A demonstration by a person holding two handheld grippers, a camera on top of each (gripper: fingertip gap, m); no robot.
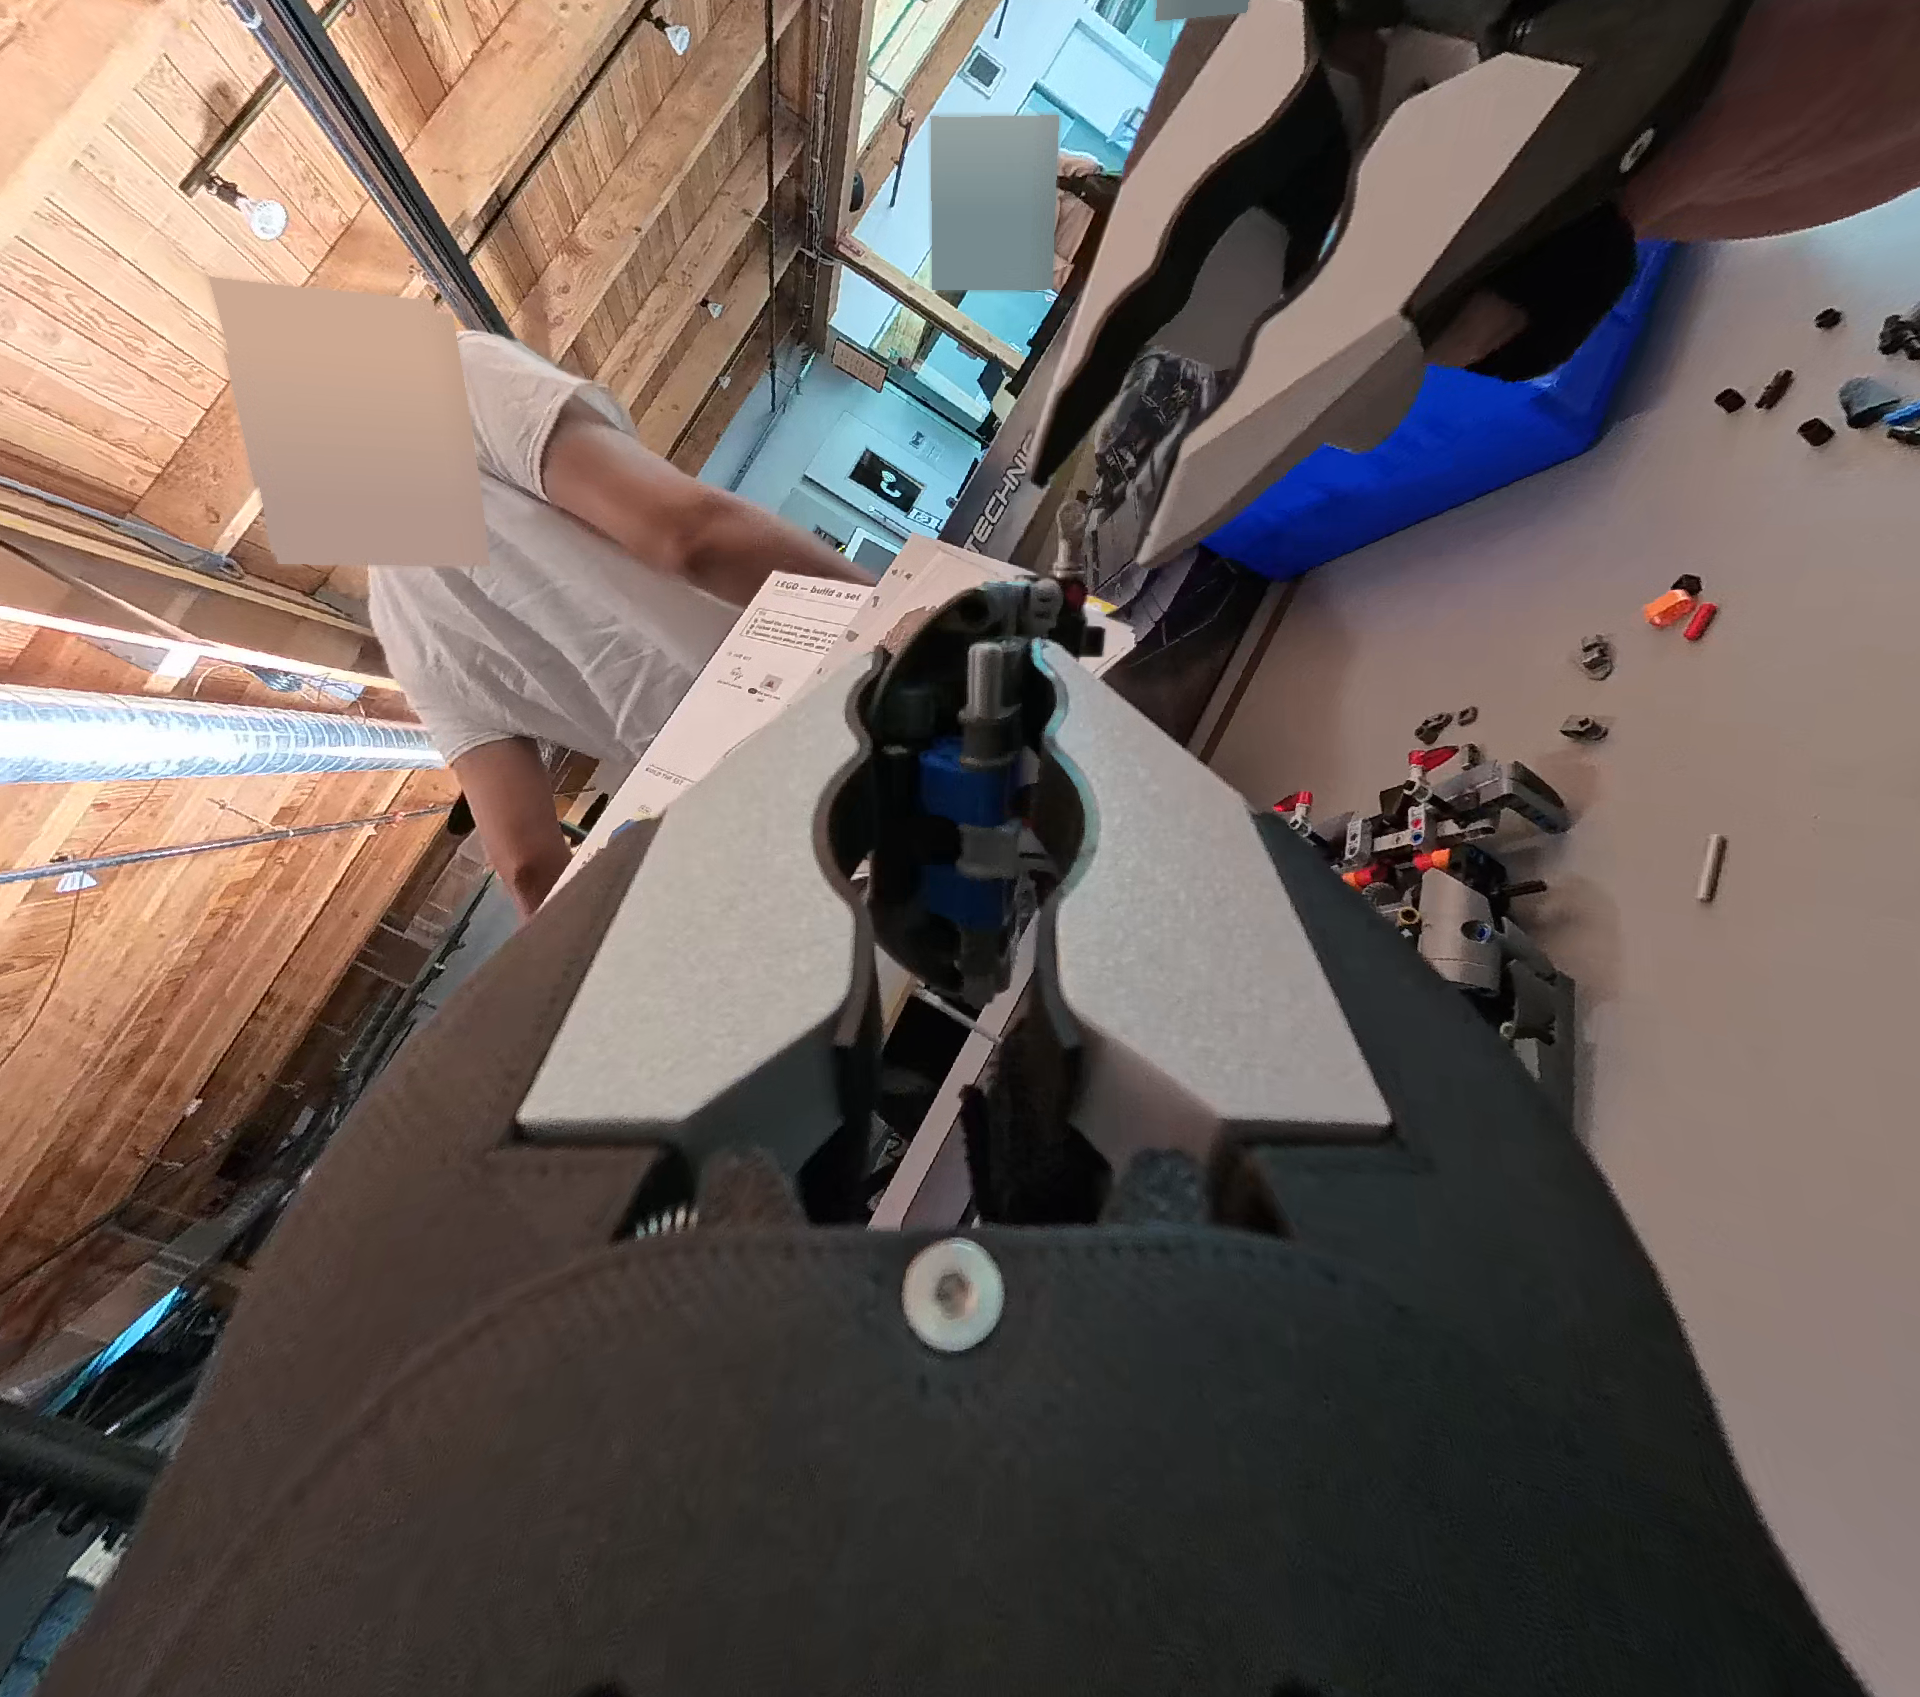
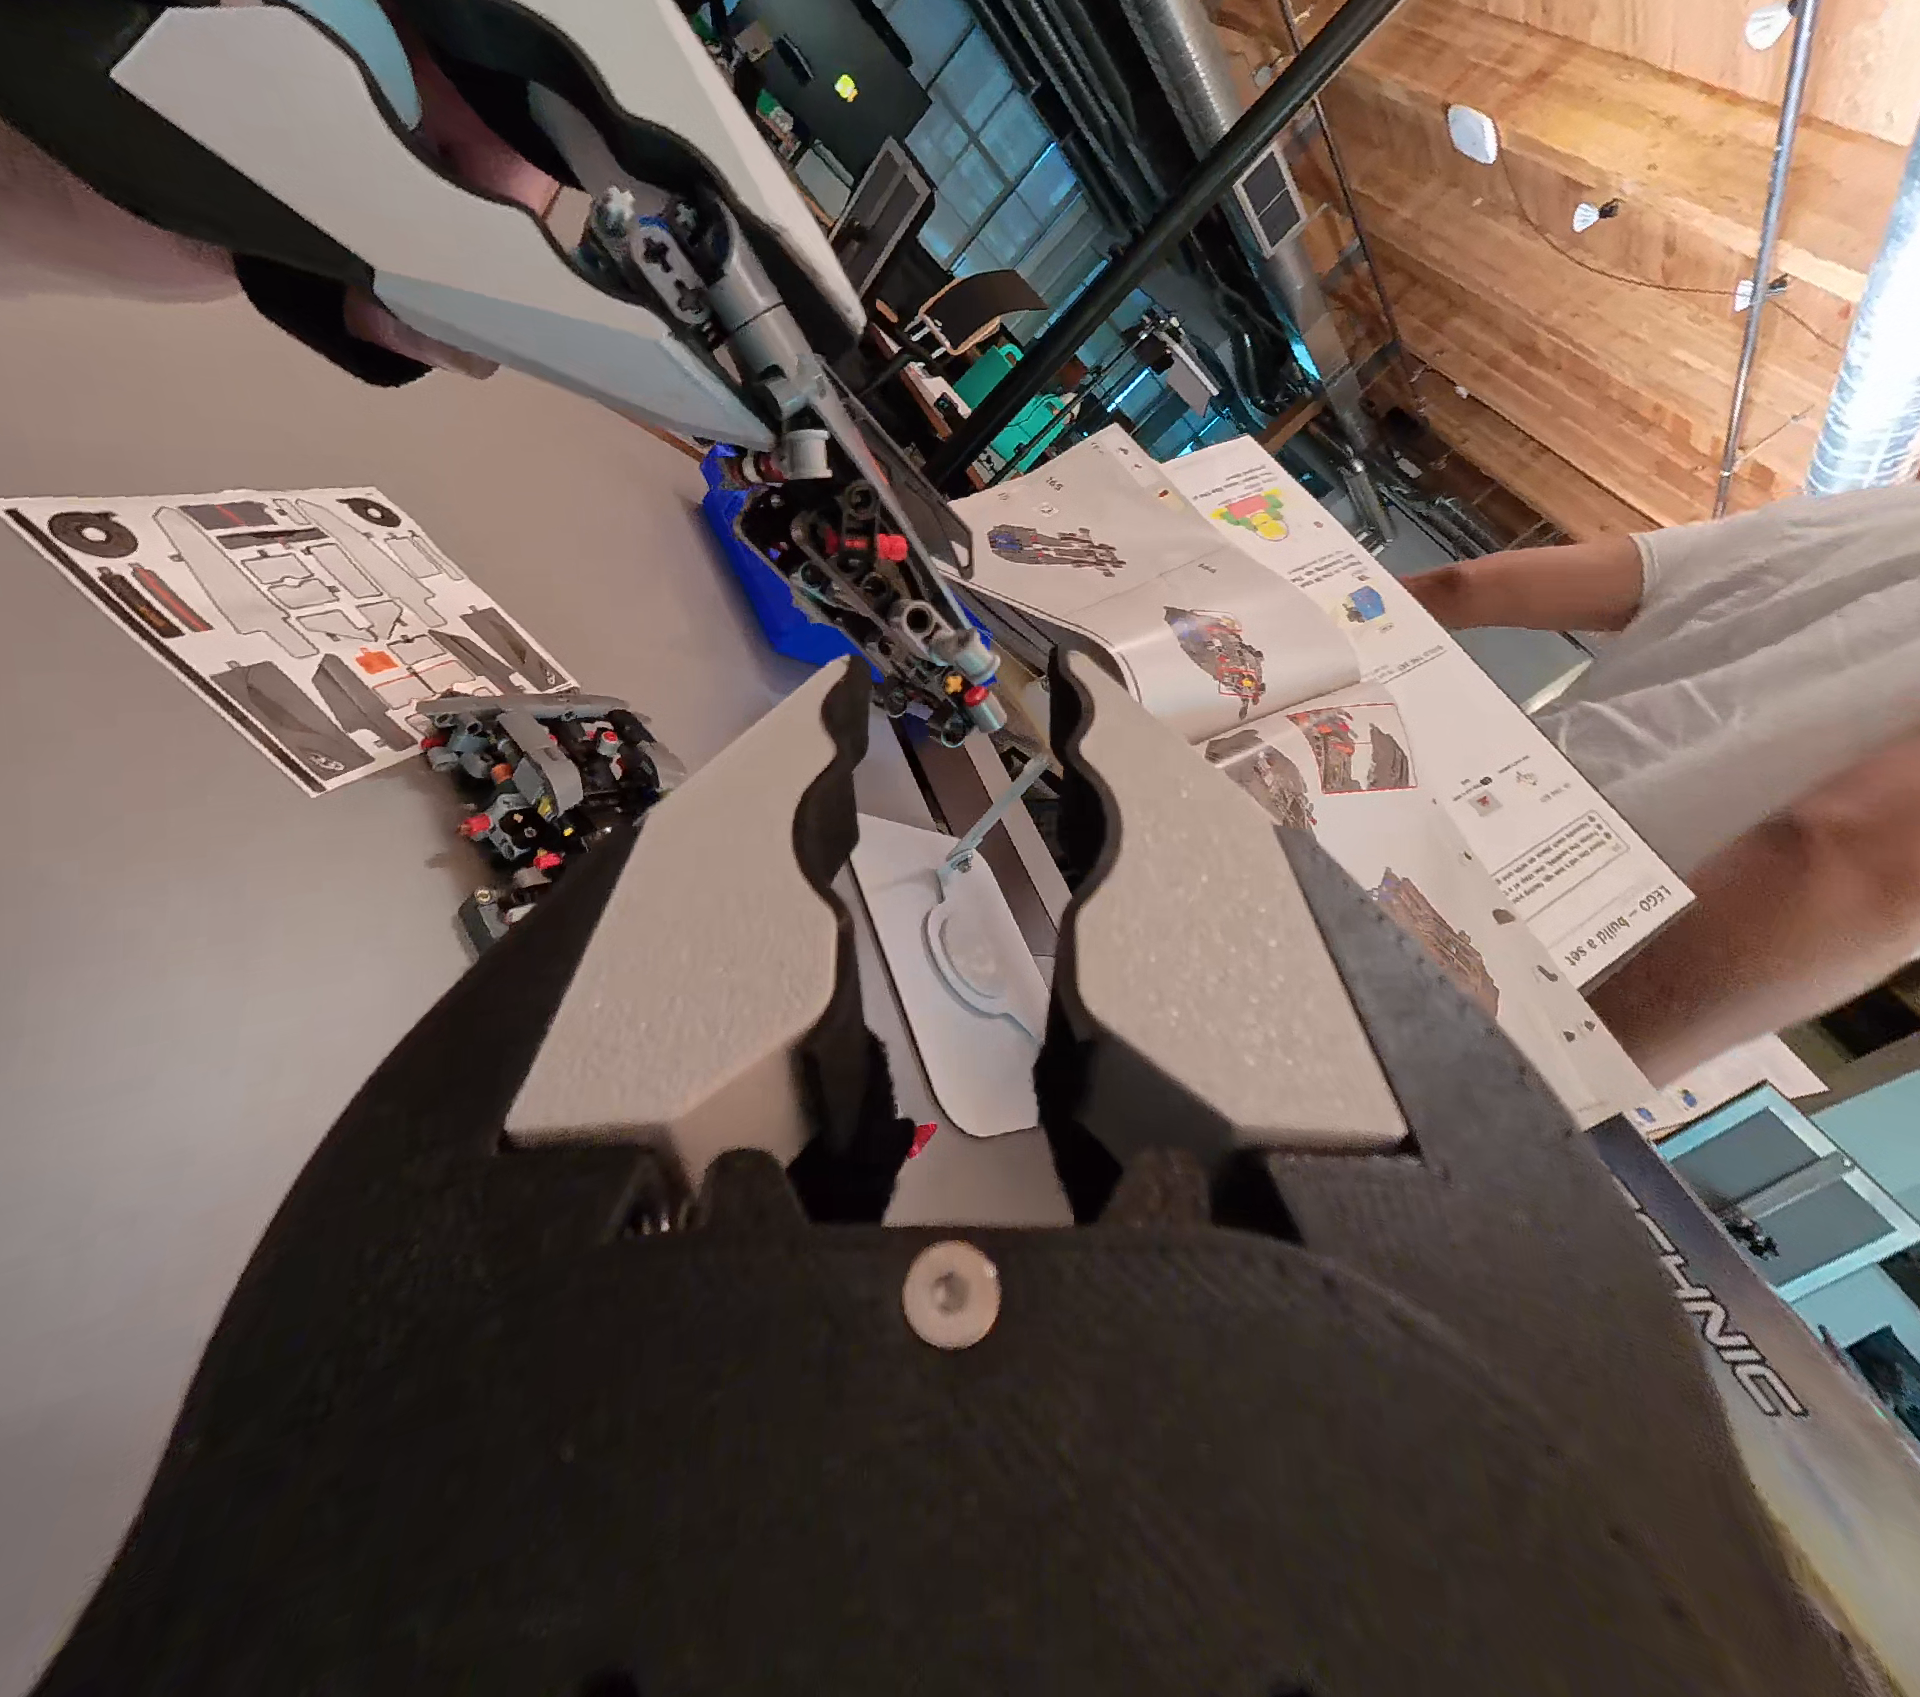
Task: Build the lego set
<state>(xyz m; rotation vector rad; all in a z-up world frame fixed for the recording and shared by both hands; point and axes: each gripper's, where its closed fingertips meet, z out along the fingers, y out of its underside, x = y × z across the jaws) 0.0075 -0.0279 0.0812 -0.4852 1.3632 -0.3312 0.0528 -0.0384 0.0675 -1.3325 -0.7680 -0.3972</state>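
1. My left gripper (image 1: 961, 816), matte grey with wavy inner edges, clamps one long studded lego assembly (image 1: 977, 806) of grey and blue plastic.
2. My right gripper (image 2: 951, 712) gapes empty.
3. A second assembly (image 2: 551, 780) lies on the smooth grey table (image 2: 260, 1076).
4. One glossy sticker sheet (image 2: 281, 608) lies beyond.

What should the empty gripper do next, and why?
Probably ease the right gripper forward onto the free end of the long lego assembly. It is open and empty, just short of that end, while the left gripper clamps the other end.
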